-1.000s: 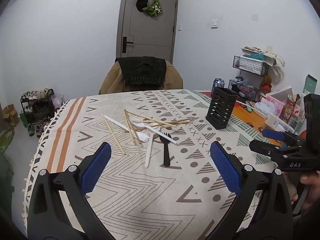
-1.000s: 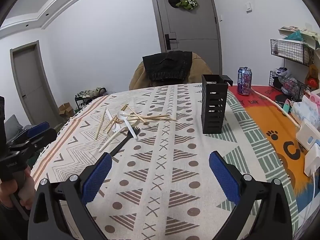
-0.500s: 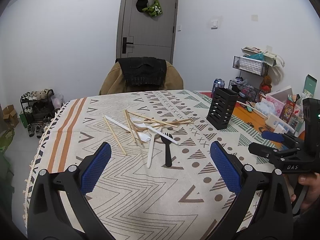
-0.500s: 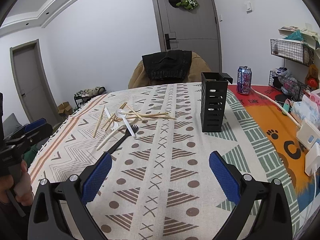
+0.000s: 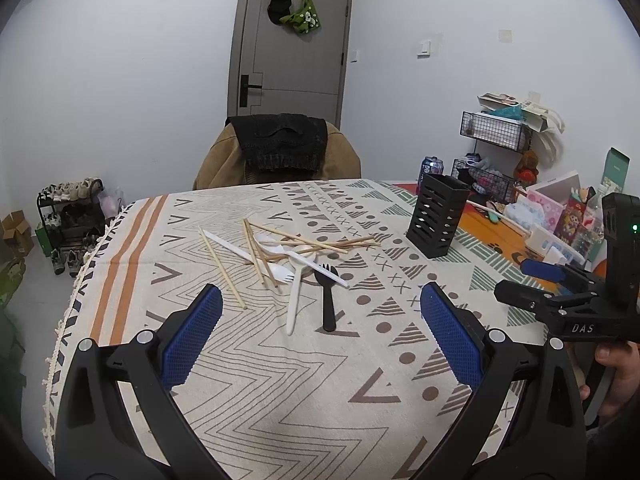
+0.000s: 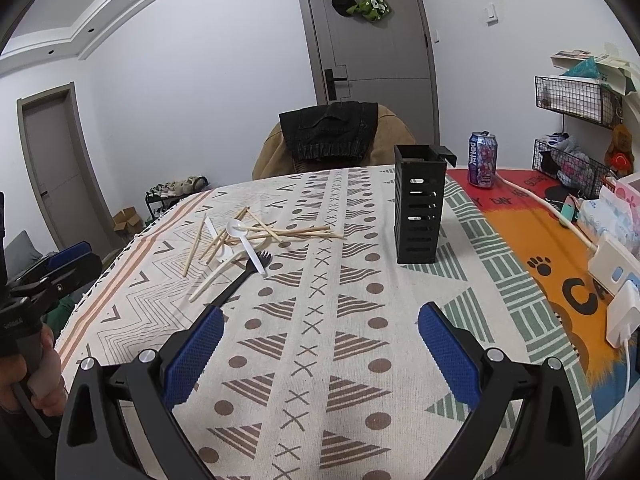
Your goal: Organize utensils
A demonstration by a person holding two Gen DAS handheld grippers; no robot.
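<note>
Currently on counter [image 5: 280, 380]: jumbled chopsticks [image 5: 320, 242], white cutlery, black fork [image 5: 327, 300]; black holder [image 6: 418, 208] upright, apart. Left claw [image 5: 320, 338] spread, empty; right claw [image 6: 318, 354] likewise.

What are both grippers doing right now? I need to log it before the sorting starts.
Left gripper: open, holding nothing, above the tablecloth.
Right gripper: open, holding nothing.

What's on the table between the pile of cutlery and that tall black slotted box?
Nothing: only bare patterned tablecloth separates the utensil pile from the black holder, clearest in the right wrist view.
</note>
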